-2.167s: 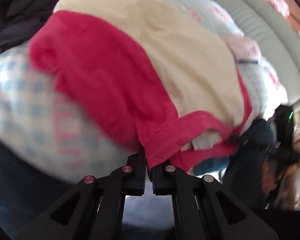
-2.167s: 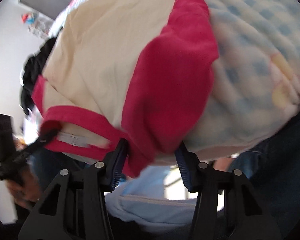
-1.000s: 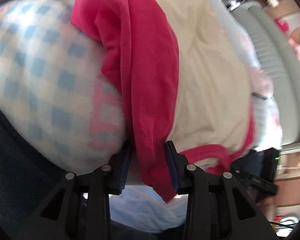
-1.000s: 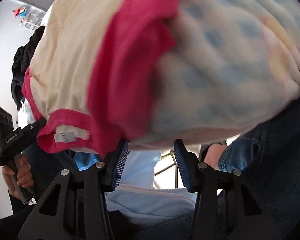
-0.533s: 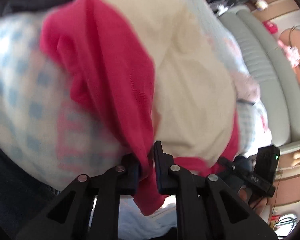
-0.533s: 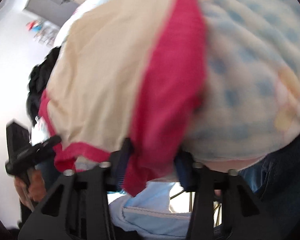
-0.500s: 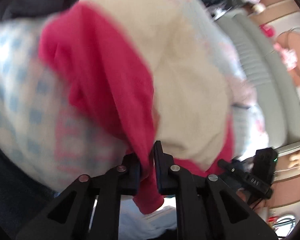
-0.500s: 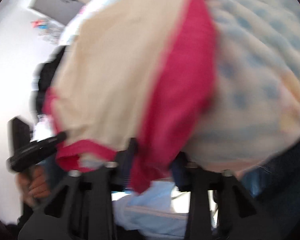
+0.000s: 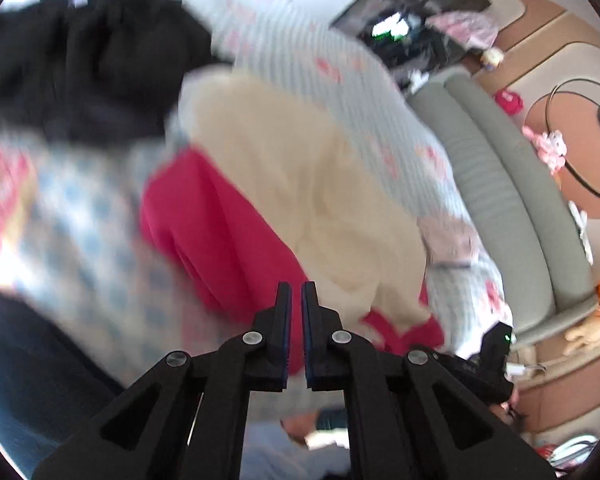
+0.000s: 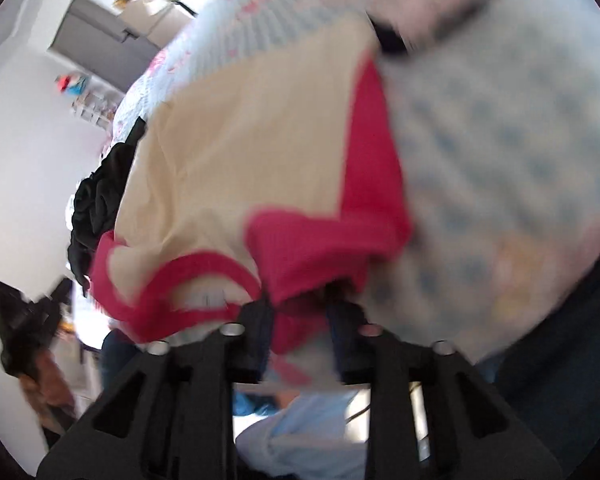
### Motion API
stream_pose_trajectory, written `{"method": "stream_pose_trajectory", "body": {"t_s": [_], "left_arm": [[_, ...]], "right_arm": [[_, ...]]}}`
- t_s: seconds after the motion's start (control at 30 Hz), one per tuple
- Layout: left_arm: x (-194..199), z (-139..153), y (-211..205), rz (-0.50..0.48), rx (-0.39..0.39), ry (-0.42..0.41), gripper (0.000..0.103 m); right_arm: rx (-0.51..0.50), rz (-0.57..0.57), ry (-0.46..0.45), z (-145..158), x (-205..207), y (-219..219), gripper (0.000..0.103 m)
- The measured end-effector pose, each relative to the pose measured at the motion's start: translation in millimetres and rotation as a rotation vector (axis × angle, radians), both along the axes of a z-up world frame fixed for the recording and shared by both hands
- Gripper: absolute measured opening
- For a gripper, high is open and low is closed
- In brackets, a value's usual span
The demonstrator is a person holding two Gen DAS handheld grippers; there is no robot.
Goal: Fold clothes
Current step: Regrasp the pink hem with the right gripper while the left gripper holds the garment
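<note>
Cream-and-red T-shirt [image 10: 236, 160]: red sleeve [image 10: 324, 256] pinched by right gripper [image 10: 300, 312], left gripper [image 9: 295, 300] clenched, apparently empty; one-sided pull may skew the fold.

The left gripper [image 9: 294, 294] points forward with its two black fingers drawn almost together, only a thin slit between their blue-edged pads, and nothing caught there. The right gripper [image 10: 300, 312] is blurred; its fingers stand apart with red cloth bunched between them, the grip unclear.
</note>
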State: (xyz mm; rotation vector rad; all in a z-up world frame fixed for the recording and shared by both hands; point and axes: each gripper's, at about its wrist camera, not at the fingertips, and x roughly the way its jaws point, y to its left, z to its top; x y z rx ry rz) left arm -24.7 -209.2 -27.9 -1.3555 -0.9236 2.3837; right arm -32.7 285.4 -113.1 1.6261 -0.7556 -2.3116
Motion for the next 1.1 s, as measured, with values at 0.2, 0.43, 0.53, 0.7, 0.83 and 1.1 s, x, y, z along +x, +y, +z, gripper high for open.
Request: {"method": "stream_pose_trajectory", "body": {"t_s": [0.2,0.43,0.53,0.7,0.83,1.1], "left_arm": [[-0.1,-60.0,37.0,-0.069,0.104,-0.146,0.053],[-10.7,-82.7,73.5,-0.091,0.194,-0.180,0.064],[-12.5,-81.3,73.7,-0.061,0.194,-0.184,0.064],[-0.6,-78.7,56.6,-0.011,0.117,-0.164,0.064],[4.6,-89.6,42.0,0.011,0.184,-0.196,0.064],[1.7,-58.3,54.0,-0.037,0.252,-0.028,0.008]], "right_arm": [[0.104,-0.033,-0.093,-33.6,18.2,10.9,0.044],[0.003,-0.103,-0.066,-27.6,24.9,29.3,0.052],[-0.007,-0.105,-0.055,-25.4,22.8,25.7,0.052],[0.064,-0.098,-0.082,-29.9,15.1,11.3,0.054],[0.058,-0.081,-0.078,-34.3,10.6,1.7,0.054],[-0.211,0.005,0.024,-23.0,-14.4,-13.9,0.041]]}}
